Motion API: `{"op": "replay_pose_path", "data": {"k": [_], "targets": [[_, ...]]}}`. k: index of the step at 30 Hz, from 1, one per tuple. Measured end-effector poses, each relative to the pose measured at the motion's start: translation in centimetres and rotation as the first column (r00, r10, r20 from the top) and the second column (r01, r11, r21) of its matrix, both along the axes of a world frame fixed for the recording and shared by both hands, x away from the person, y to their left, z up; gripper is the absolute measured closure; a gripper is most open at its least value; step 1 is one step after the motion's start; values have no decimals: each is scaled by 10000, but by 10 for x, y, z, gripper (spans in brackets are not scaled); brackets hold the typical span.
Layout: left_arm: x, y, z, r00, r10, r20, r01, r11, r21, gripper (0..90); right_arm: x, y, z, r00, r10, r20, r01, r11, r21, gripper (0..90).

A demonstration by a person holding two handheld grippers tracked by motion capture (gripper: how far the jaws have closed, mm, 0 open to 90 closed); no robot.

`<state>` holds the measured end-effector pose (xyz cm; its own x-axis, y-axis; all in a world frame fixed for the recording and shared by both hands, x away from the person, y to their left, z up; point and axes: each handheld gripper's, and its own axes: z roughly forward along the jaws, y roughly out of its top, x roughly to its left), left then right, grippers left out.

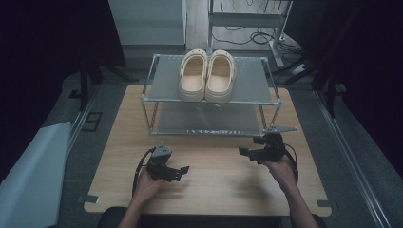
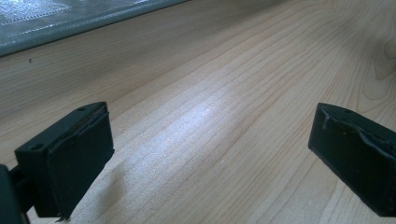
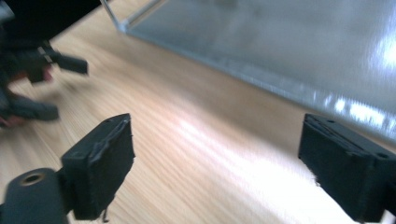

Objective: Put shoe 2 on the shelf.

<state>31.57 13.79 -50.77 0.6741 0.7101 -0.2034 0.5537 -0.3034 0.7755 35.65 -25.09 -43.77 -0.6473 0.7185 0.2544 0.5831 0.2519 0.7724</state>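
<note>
High view: a light wooden rectangular table (image 1: 209, 185) is seen from above, and on its far half a two-tier shelf rack of silver metal tubes and grey panels (image 1: 166, 76) is set. On the upper tier a pair of cream foam clogs (image 1: 207, 75) is placed side by side, toes pointing away, the two shoes touching along their inner edges. The lower tier of the rack is bare and reflects some light.

The black left gripper (image 1: 178, 172) is held in the person's left hand (image 1: 147, 186) over the near left part of the table, its jaws turned toward the middle. The black right gripper (image 1: 245, 153) is held in the right hand (image 1: 281, 170) near the rack's front right post, its jaws turned toward the left. The two grippers are well apart from each other and from the clogs.

Left gripper view: the two black jaws are spread wide, with bare wood grain between them; the grey edge of the rack's lower tier (image 2: 70, 18) crosses the top left corner.

Right gripper view: the jaws are likewise spread wide and nothing is held between them. The lower shelf panel (image 3: 280, 42) is seen at upper right, and the other gripper (image 3: 56, 74) is seen, blurred, at far left.
</note>
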Motion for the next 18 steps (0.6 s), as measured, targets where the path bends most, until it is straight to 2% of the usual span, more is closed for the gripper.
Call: {"op": "replay_pose_path", "data": {"k": [4,6,9,12,15,18], "targets": [[0,-1,0,10000,-24,45,23,10000,90,1,-9,1,-21,9999,-139,46,141,9983,-566,6],[-1,-2,0,10000,-14,79,12,9999,146,1,-12,2,-28,9997,-218,51,222,9939,-1084,0],[-2,-2,0,9999,-9,155,3,9993,366,1,-18,3,-39,9995,-283,144,299,9912,-1288,0],[-3,-4,-1,9998,-18,186,7,9983,582,1,-23,4,-50,9996,-190,207,223,9854,-1690,0],[-4,-5,-1,9997,-49,242,29,9966,822,1,-25,8,-61,9998,75,159,-35,9713,-2378,0],[-3,-8,-1,9995,-87,313,53,9944,1060,0,-26,11,-64,9990,317,311,-214,9575,-2877,0]]}}
